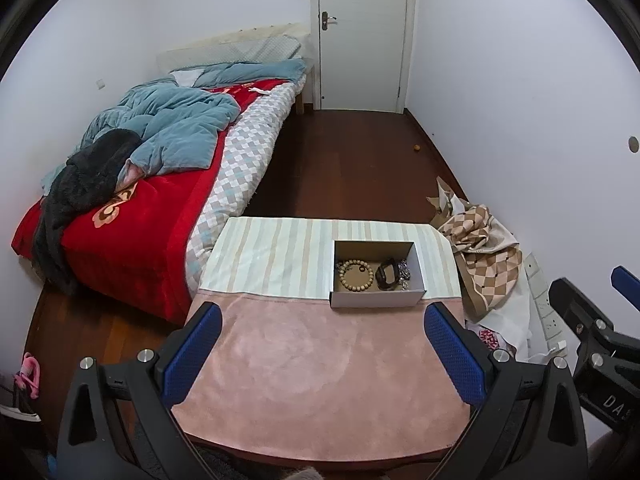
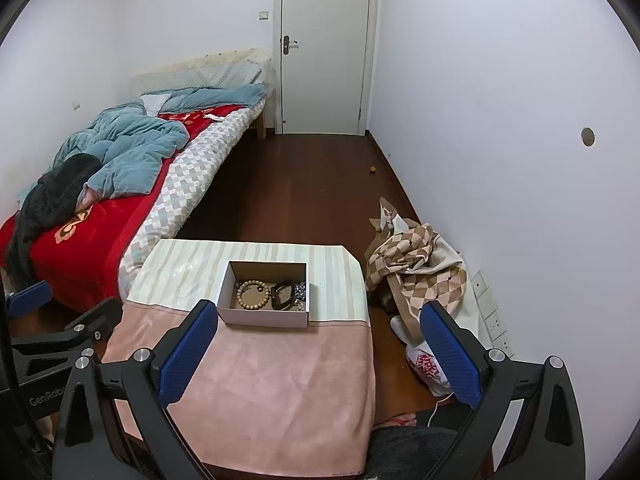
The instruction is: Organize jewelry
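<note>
So from where I'm driving this, the table (image 1: 320, 380) fills the near view, pink cloth up close and a striped cloth at the far end. The cardboard box (image 1: 376, 276) sits on the stripes, far and a bit right of centre, long side running left-right. Inside it: a wooden bead bracelet (image 1: 356, 275) on the left, a dark bangle-looking thing (image 1: 387, 276) in the middle, something sparkly at the right end I can't make out. The right gripper (image 2: 320, 354) looks nearer the box to me; its left finger almost lines up with the box's near-left corner. The left gripper (image 1: 324, 354) hangs back over the pink cloth. Both have jaws spread wide, holding and touching nothing.
</note>
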Demonstrator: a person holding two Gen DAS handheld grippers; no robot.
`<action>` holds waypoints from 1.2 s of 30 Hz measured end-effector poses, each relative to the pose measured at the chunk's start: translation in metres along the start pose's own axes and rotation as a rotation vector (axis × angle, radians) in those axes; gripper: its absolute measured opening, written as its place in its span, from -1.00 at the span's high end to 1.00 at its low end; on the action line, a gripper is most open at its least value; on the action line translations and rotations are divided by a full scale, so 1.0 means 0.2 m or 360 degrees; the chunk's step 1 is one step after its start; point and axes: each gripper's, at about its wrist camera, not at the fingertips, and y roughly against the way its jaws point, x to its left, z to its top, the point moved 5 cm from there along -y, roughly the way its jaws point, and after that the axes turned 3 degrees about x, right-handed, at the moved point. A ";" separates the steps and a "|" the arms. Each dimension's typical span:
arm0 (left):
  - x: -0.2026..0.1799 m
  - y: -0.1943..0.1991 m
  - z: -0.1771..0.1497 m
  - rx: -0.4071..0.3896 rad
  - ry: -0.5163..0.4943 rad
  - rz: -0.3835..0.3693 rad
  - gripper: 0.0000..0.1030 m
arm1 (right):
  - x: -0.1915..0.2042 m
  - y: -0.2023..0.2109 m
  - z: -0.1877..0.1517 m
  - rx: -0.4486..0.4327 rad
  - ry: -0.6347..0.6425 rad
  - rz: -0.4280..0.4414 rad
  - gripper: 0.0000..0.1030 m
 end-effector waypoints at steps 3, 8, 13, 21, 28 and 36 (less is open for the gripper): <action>0.01 -0.02 0.03 -0.0008 0.0013 0.0005 -1.00 | 0.01 -0.02 0.01 0.0015 0.0010 -0.0016 -0.99; 0.02 -0.08 0.08 0.0000 0.0031 0.0006 -1.00 | 0.01 -0.12 0.04 0.0043 0.0001 -0.0046 -0.99; 0.01 -0.16 0.11 0.0031 0.0037 0.0022 -1.00 | 0.02 -0.22 0.09 0.0056 0.0001 -0.0077 -1.00; 0.00 -0.31 0.14 0.0128 0.0023 0.0042 -1.00 | 0.01 -0.38 0.14 0.0115 0.0007 -0.0108 -1.00; -0.01 -0.40 0.16 0.0206 0.0028 0.0020 -1.00 | -0.02 -0.49 0.18 0.0184 -0.0006 -0.0109 -1.00; -0.03 -0.43 0.19 0.0257 0.0000 0.0006 -1.00 | -0.04 -0.57 0.21 0.0245 -0.0006 -0.0105 -1.00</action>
